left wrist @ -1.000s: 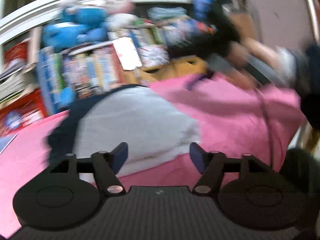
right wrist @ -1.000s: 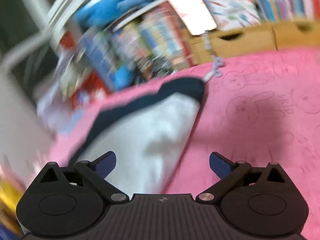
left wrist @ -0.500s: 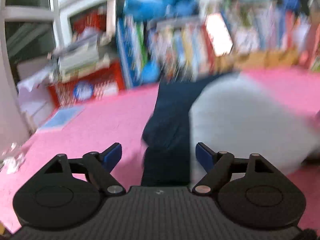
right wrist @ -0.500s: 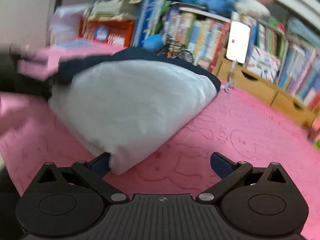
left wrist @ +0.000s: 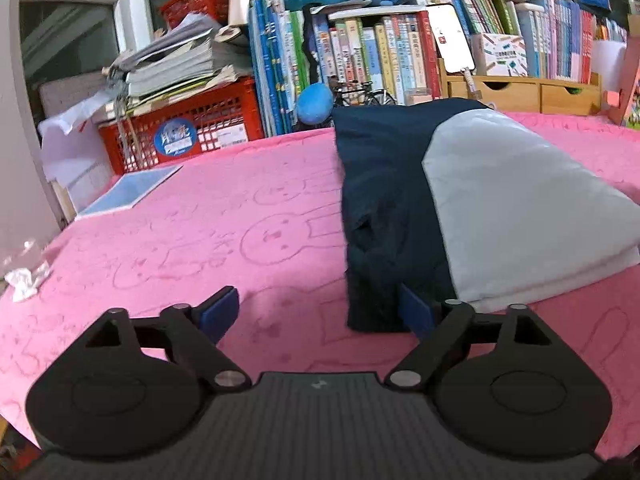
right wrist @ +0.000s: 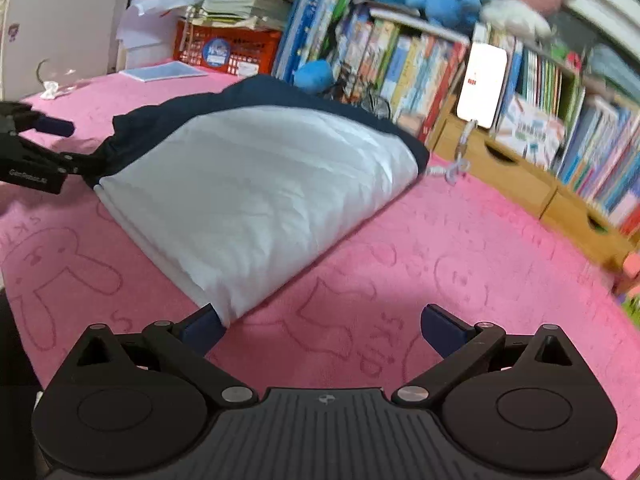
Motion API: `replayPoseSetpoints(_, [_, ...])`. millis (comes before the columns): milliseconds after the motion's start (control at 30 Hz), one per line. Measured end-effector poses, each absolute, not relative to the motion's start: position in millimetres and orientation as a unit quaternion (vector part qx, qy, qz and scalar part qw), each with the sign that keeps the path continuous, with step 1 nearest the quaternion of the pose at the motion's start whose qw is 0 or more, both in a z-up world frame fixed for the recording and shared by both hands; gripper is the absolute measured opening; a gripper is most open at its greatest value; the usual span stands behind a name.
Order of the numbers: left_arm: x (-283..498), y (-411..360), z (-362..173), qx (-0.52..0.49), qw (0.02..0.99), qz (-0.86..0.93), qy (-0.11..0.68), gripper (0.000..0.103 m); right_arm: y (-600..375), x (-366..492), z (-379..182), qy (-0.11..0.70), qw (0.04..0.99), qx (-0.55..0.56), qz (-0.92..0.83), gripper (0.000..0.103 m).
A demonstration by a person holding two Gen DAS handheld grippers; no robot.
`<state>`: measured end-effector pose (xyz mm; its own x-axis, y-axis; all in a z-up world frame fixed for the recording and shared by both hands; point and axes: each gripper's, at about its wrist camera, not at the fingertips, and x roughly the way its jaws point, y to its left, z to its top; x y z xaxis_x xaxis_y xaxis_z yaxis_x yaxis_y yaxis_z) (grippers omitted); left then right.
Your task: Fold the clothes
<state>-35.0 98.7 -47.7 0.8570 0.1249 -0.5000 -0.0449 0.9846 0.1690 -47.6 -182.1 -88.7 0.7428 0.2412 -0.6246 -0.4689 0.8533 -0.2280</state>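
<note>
**Both grippers loose at the corners of a folded garment**

The folded garment (left wrist: 472,200), white panel over navy, lay on the pink blanket (left wrist: 200,220) before the bookshelf (left wrist: 380,60). Left gripper (left wrist: 320,312) sat at the navy end, jaws spread and just widened; the cloth edge reached in beside its right pad, unpinched. Right gripper (right wrist: 320,326) gaped too, left pad touching the white corner. Likely both had positioned at opposite corners to square or refold the bundle.

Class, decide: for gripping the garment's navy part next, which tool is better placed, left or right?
Probably left. The left tool is open at the navy part; the right tool, also open, sits at the white corner.
</note>
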Motion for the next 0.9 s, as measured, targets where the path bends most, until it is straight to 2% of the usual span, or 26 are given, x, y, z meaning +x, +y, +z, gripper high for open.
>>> replayPoseSetpoints(233, [-44,98,-47,0.106,0.958,0.049,0.262,0.091,-198,-41,-93,0.335,0.912,-0.127,0.201,0.103])
replayPoseSetpoints(367, [-48,114,-44,0.083,0.954,0.055,0.282,0.095,-208,-37,-97,0.35,0.909,-0.082,0.21,0.103])
replayPoseSetpoints(633, [-46,121,-36,0.053,0.944,0.057,0.321,0.094,-207,-45,-100,0.335,0.916,-0.08,0.206,0.103])
replayPoseSetpoints(800, [-47,117,-30,0.021,0.932,0.011,0.361,0.1,-203,-44,-97,0.347,0.913,-0.082,0.195,0.103])
replayPoseSetpoints(900, [-50,104,-28,0.038,0.931,0.004,0.363,0.102,-203,-44,-98,0.347,0.914,-0.081,0.194,0.103])
